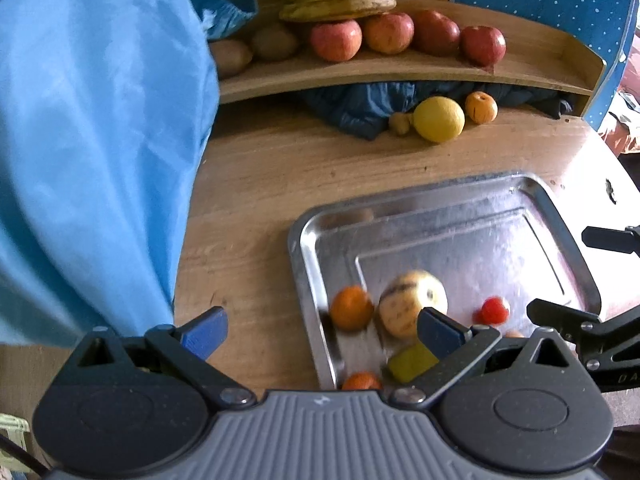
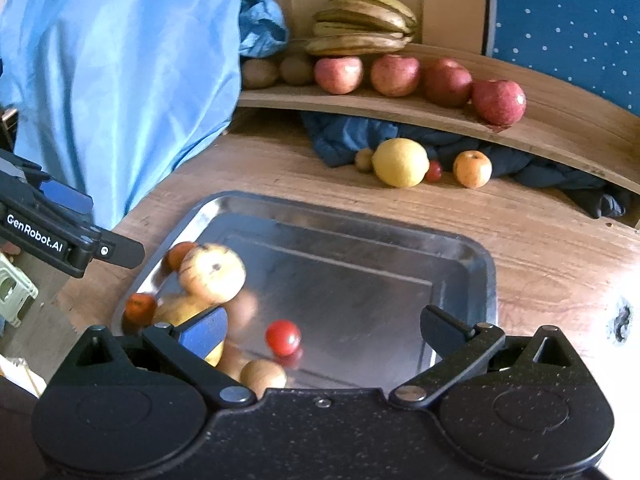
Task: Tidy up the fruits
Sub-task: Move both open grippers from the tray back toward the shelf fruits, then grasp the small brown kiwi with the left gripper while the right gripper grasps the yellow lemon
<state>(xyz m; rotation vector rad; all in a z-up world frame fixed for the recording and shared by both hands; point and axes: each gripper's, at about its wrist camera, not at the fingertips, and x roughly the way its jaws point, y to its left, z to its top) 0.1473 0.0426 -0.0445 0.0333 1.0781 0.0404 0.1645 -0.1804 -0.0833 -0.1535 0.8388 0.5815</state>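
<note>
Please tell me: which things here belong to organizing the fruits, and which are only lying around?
Belong to the job:
metal tray
striped pale fruit
cherry tomato
lemon
apples
bananas
wooden shelf

Only lying around:
light blue cloth
dark blue cloth

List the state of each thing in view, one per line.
Left tongs: open, empty.
Right tongs: open, empty.
Tray: flat on the table, fruit bunched at one end.
Cherry tomato: loose in the tray.
Bananas: stacked on the shelf.
Apples: lined along the shelf.
Lemon: on the table.
</note>
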